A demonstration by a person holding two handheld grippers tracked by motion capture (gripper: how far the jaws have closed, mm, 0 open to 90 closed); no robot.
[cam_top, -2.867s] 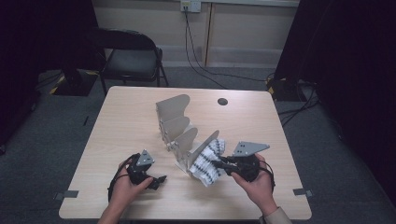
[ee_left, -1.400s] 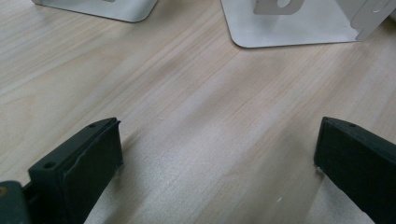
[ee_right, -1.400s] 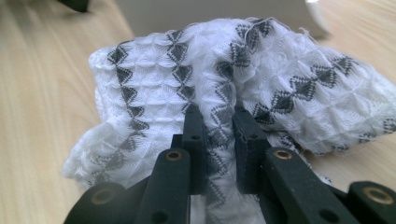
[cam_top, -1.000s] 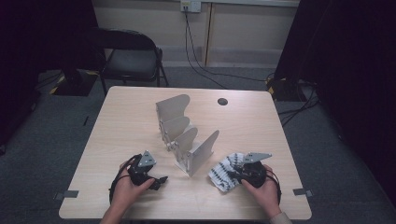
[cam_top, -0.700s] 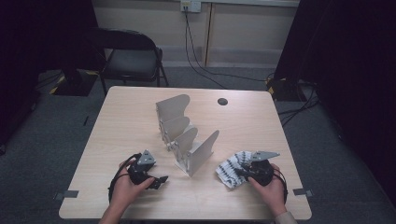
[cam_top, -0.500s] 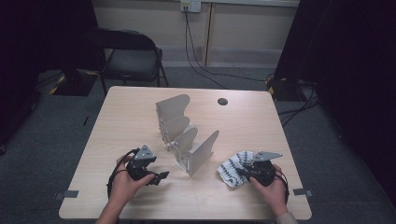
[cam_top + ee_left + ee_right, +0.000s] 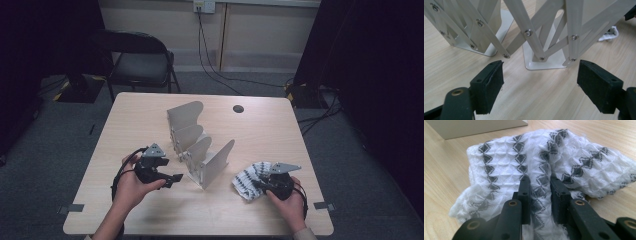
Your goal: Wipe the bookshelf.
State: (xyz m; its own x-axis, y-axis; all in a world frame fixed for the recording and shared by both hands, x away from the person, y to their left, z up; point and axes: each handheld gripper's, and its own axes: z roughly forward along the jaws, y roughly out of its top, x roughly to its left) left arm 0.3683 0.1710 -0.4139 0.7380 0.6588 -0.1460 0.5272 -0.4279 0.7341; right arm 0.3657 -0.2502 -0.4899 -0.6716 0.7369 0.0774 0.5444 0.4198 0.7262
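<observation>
A white cloth (image 7: 246, 181) with a grey diamond pattern lies bunched on the table near the front right. My right gripper (image 7: 257, 184) is shut on a fold of it. In the right gripper view the two black jaws pinch the cloth (image 7: 506, 162) at the right gripper (image 7: 540, 187). A metal folding rack (image 7: 200, 145) with several upright panels stands mid-table. My left gripper (image 7: 175, 178) hovers just left of the rack's front end. It is open; its jaws have just been closing a little, with nothing between them. In the left gripper view the left gripper (image 7: 540, 82) faces the rack's riveted struts (image 7: 574, 37).
The wooden table (image 7: 270, 130) has a dark round hole (image 7: 238, 108) at the back. A black chair (image 7: 140, 62) stands beyond the far edge, with cables on the floor. The cloth (image 7: 609, 33) peeks out behind the rack in the left gripper view.
The right gripper drew the cloth away from the rack's front panel, down and to the right onto the table. The left hand has lifted a little.
</observation>
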